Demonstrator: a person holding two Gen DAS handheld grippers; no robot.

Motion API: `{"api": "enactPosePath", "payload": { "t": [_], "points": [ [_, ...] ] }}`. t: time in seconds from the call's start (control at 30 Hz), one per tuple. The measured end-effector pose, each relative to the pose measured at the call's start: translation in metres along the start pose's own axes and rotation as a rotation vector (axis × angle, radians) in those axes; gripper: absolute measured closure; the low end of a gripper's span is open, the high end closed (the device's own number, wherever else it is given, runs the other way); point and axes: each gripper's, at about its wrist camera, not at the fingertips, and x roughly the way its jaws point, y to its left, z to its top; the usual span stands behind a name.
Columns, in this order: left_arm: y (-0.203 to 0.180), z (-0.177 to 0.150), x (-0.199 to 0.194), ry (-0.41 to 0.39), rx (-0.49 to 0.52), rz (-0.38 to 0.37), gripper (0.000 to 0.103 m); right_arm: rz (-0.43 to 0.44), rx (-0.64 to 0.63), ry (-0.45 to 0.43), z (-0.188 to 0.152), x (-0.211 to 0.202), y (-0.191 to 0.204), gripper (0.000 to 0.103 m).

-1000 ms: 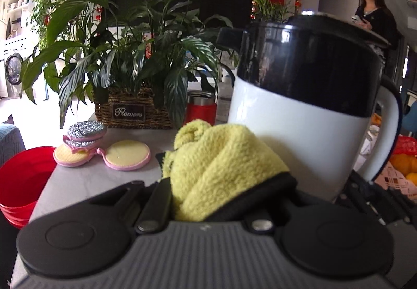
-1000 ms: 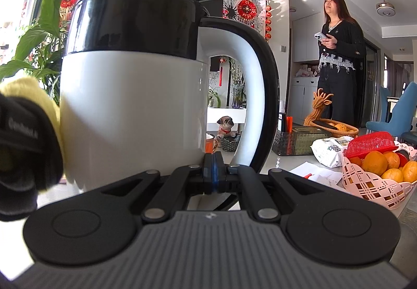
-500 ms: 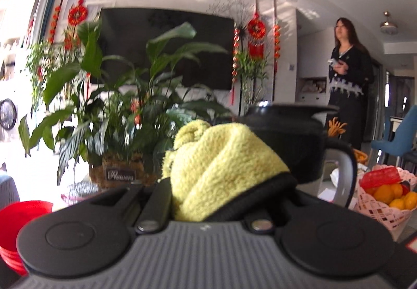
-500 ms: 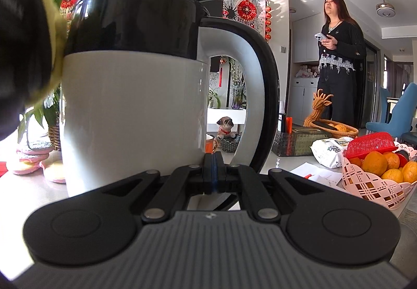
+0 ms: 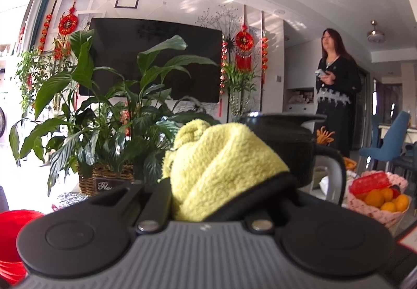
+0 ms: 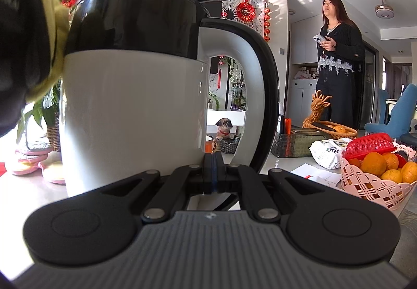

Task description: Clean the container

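Yellow fleecy cloth [image 5: 221, 166] clamped in the level left gripper [image 5: 224, 184] touches the black-and-white kettle [image 6: 135, 96]; right gripper [image 6: 213, 171] closed empty beside its handle.

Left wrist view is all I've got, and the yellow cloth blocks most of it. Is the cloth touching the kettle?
Observer: Seen from the right wrist, the yellow cloth clamped in the left gripper appears to lie against the side of the kettle, where its black upper band meets the white body.
Operator: And the right gripper, where is it?
Observer: The right gripper is shut, low down at the foot of the handle. Whether it pinches anything there I cannot tell.
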Motion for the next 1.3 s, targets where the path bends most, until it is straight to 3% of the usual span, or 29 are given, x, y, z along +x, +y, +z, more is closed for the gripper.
{"api": "enactPosePath", "payload": {
  "t": [0.17, 0.37, 0.5, 0.7, 1.03, 1.3],
  "points": [
    [0.003, -0.008, 0.013, 0.082, 0.010, 0.038, 0.095, 0.000, -0.004, -0.002, -0.001, 0.000, 0.001, 0.101],
    [0.021, -0.028, 0.048, 0.282, -0.070, 0.047, 0.095, -0.001, -0.006, -0.003, -0.003, 0.000, 0.001, 0.101],
    [0.030, -0.047, 0.073, 0.460, -0.102, 0.058, 0.095, -0.001, -0.009, -0.004, -0.004, 0.000, 0.001, 0.101],
    [0.050, -0.068, 0.086, 0.595, -0.191, 0.038, 0.095, 0.000, -0.010, -0.003, -0.005, 0.000, 0.001, 0.101],
    [0.061, -0.093, 0.096, 0.733, -0.255, 0.019, 0.095, 0.000, -0.010, -0.002, -0.003, 0.001, 0.001, 0.101],
    [0.056, -0.083, 0.092, 0.709, -0.240, 0.032, 0.095, 0.000, -0.011, -0.001, -0.004, 0.001, 0.002, 0.101]
  ]
}}
